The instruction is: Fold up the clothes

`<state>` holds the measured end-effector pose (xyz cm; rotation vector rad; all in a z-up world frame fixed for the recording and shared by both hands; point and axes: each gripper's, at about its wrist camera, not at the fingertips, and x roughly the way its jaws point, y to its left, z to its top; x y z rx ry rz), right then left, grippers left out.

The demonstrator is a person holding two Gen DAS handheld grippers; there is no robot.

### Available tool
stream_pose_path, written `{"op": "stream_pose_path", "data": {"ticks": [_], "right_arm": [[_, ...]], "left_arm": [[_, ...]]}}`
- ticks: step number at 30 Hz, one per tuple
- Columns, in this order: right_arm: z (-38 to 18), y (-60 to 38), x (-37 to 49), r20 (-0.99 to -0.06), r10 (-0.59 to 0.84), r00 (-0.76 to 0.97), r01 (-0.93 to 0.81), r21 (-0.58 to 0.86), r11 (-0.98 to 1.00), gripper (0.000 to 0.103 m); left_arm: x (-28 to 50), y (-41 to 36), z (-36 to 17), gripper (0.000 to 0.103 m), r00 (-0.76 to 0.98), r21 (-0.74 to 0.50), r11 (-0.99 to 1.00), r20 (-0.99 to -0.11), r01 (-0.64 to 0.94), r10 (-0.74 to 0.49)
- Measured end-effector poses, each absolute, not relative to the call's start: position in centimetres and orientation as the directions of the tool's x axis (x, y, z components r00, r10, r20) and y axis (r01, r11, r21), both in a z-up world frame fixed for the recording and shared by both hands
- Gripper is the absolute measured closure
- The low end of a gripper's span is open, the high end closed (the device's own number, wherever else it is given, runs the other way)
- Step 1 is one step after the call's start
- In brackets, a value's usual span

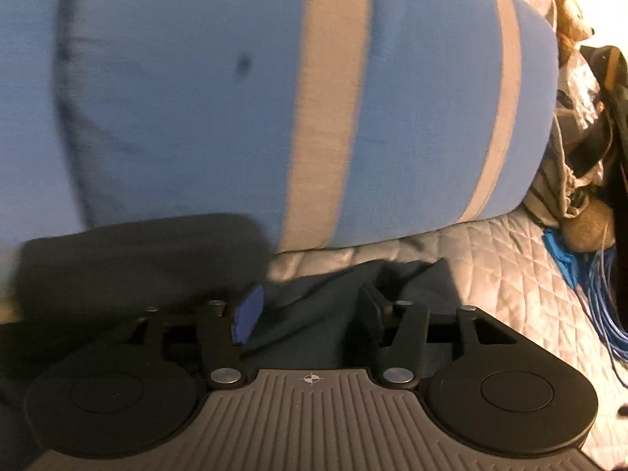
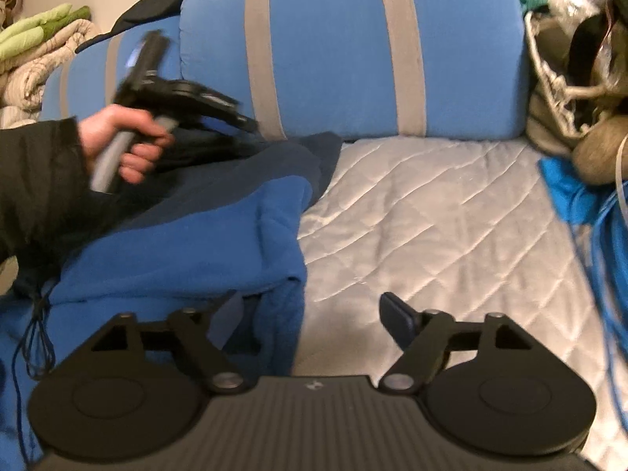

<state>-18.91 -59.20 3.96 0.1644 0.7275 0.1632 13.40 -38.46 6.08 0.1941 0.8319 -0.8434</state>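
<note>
The blue-and-navy garment [image 2: 188, 235] lies bunched on the quilted bed [image 2: 431, 212], ahead-left of the right gripper [image 2: 314, 318], whose jaws stand apart with its left finger in the cloth. The left gripper [image 1: 310, 310], also spread and holding nothing, hovers over dark fabric. Best to pinch one edge only and draw it flat. Beyond, striped cushions [image 2: 333, 51] crowd the far side; blue cables [image 2: 604, 259] lie right.
</note>
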Motion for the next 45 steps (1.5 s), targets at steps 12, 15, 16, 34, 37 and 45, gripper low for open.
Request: {"op": "stream_pose_path", "data": {"ticks": [12,15,16,34,37,45], "right_arm": [[8.9,-58.8,-23.2,-0.579,0.181,0.795,-0.101,0.167,0.981,0.015],[9.2,-58.6,-23.9,-0.578,0.177,0.796,-0.103,0.159,0.982,0.015],[9.3,-58.6,-24.1,-0.580,0.174,0.796,-0.102,0.154,0.983,0.015],[11.4,-58.5,-27.3,-0.574,0.111,0.811,-0.047,0.125,0.991,0.015],[12.3,-58.1,-27.9,-0.565,0.103,0.819,-0.046,0.115,0.992,0.015],[15.4,-57.4,-28.6,-0.523,0.085,0.848,-0.034,0.106,0.994,0.005]], "left_arm": [[12.0,-29.7,3.6,0.050,0.196,-0.240,0.601,-0.800,0.762,-0.568],[11.5,-28.6,2.9,0.050,0.175,-0.233,0.583,-0.812,0.778,-0.557],[11.4,-28.3,2.8,0.051,0.178,-0.222,0.582,-0.816,0.782,-0.550],[6.3,-28.5,6.7,0.061,0.488,0.163,0.643,-0.792,0.748,-0.367],[5.4,-26.0,9.7,0.052,0.529,0.122,0.688,-0.738,0.715,-0.419],[1.0,-18.5,17.6,0.025,0.692,0.073,0.793,-0.542,0.605,-0.478]]}}
